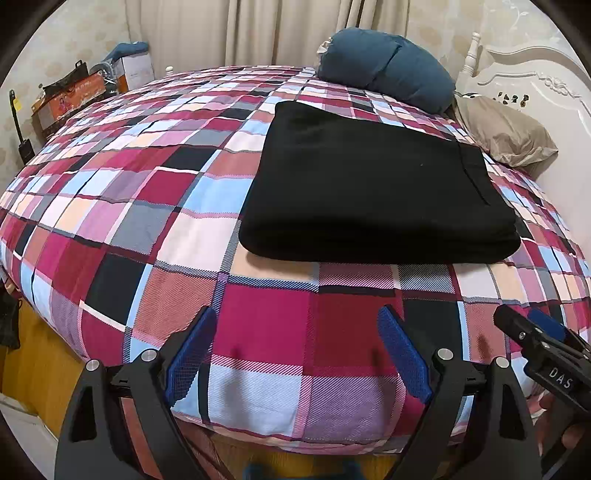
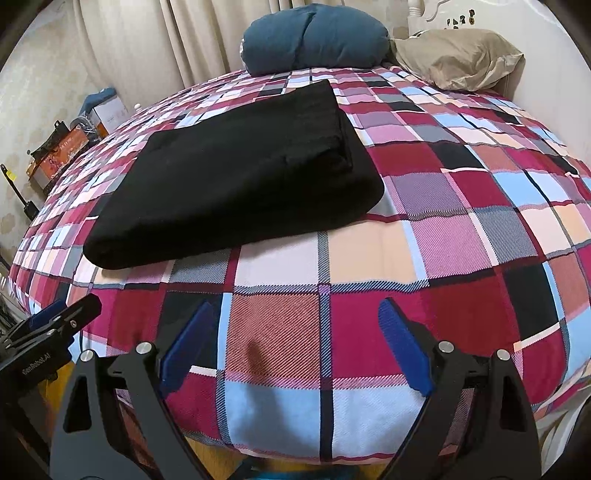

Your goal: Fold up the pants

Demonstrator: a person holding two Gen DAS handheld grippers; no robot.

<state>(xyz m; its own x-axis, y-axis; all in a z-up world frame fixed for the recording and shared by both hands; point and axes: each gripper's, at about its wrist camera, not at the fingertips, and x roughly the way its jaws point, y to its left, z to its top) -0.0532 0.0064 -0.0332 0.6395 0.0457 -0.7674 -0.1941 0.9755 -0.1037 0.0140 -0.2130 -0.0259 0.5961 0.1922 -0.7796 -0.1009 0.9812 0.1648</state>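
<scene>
The black pants [image 1: 373, 184] lie folded into a thick rectangle on the checked bedspread [image 1: 147, 206]; they also show in the right wrist view [image 2: 236, 184]. My left gripper [image 1: 297, 350] is open and empty, hovering over the bed's near edge, short of the pants. My right gripper [image 2: 295, 347] is open and empty, also over the near edge, to the right of the pants. The right gripper shows at the right edge of the left wrist view [image 1: 517, 323]. The left gripper shows at the left edge of the right wrist view [image 2: 79, 308].
A blue pillow [image 1: 388, 68] and a beige pillow [image 1: 506, 133] lie at the head of the bed by a white headboard [image 1: 535, 85]. Boxes and clutter [image 1: 77, 92] stand beyond the far left side. Curtains [image 1: 258, 29] hang behind.
</scene>
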